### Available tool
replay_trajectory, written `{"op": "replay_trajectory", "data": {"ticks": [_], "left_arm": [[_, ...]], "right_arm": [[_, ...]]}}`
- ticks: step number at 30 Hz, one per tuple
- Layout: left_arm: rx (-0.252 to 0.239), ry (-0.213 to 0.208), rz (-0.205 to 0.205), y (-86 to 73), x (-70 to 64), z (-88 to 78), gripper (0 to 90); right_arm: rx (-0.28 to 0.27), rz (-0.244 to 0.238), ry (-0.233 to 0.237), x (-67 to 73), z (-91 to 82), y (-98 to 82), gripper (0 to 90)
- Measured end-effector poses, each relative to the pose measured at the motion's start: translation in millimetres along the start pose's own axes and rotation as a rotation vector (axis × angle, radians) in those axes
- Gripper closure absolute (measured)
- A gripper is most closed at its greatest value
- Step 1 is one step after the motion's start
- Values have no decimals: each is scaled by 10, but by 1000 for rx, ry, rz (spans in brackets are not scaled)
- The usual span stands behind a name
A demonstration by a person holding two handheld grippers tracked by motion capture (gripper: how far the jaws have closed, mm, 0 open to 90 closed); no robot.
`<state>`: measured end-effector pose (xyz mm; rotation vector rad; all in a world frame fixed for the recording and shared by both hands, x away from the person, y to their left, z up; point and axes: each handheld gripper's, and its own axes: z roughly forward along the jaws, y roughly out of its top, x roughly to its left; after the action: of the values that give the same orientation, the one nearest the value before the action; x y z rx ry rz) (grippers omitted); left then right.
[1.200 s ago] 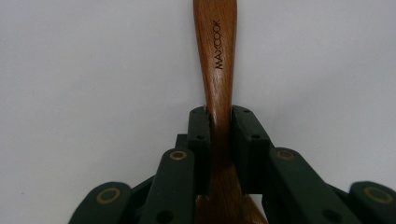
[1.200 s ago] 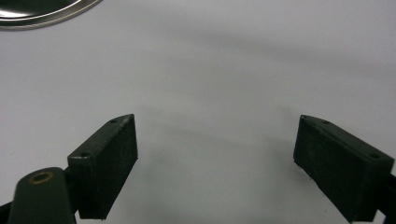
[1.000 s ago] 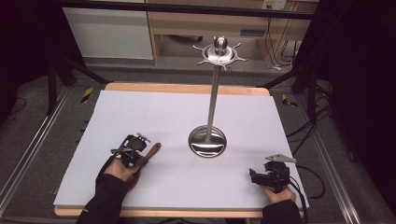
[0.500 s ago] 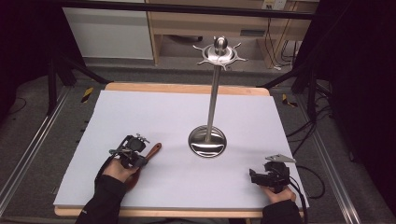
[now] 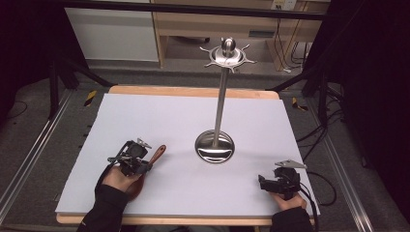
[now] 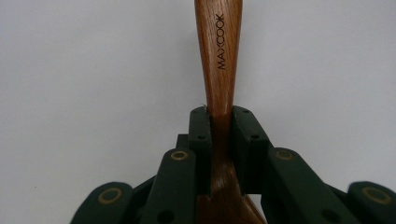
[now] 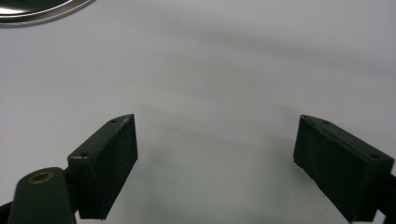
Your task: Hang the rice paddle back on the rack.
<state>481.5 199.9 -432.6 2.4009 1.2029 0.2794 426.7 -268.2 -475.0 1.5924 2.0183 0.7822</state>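
Note:
A wooden spoon (image 6: 218,56) marked MAXCOOK lies on the white table sheet (image 5: 183,116) at the front left. My left gripper (image 6: 219,116) is shut on the narrow part of its handle, with the handle running away from the jaws. From above, the left gripper (image 5: 146,163) sits over the spoon (image 5: 158,152), whose bowl end shows under the hand. My right gripper (image 7: 215,154) rests open on the sheet with nothing between its pads. In the high view the right gripper (image 5: 265,182) is at the front right.
A tall steel utensil stand (image 5: 215,146) with a round base stands mid-table, and its hooked top (image 5: 227,53) rises toward the far edge. The rim of that base (image 7: 37,9) shows ahead of the right gripper. Cables trail off the table's right side.

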Motion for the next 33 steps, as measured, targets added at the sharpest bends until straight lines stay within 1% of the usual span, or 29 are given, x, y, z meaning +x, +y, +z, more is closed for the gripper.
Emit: {"op": "replay_trajectory", "data": {"ticks": [6,11,15,19,23,24,28,30,31,33], "left_arm": [[-51,5,-1,-45,-11,-111,784],[-78,10,-6,-67,-14,-198,784],[-98,8,-6,-85,-11,-255,784],[-123,4,-14,-100,-1,-336,784],[-163,6,-20,-116,3,-427,784],[-166,3,-18,-117,6,-449,784],[-206,12,-13,-130,-4,-522,784],[-224,5,-13,-133,-6,-548,784],[-247,5,-8,-137,-5,-571,784],[-277,0,-9,-144,-3,-605,784]], "right_arm": [[-2,0,-1,-1,-1,-1,139],[-3,9,0,-1,-6,1,139],[-4,0,-2,-1,-9,0,140],[-7,6,-2,-1,-16,-1,140],[-5,-3,-4,-6,-11,-1,140],[-5,-2,-4,-4,-11,-1,140],[-4,-2,-6,-2,-8,-1,140],[-5,-4,-7,-2,-8,-1,140],[-5,-4,-7,-2,-7,-1,140],[-4,-5,-7,-1,-5,-1,140]]}}
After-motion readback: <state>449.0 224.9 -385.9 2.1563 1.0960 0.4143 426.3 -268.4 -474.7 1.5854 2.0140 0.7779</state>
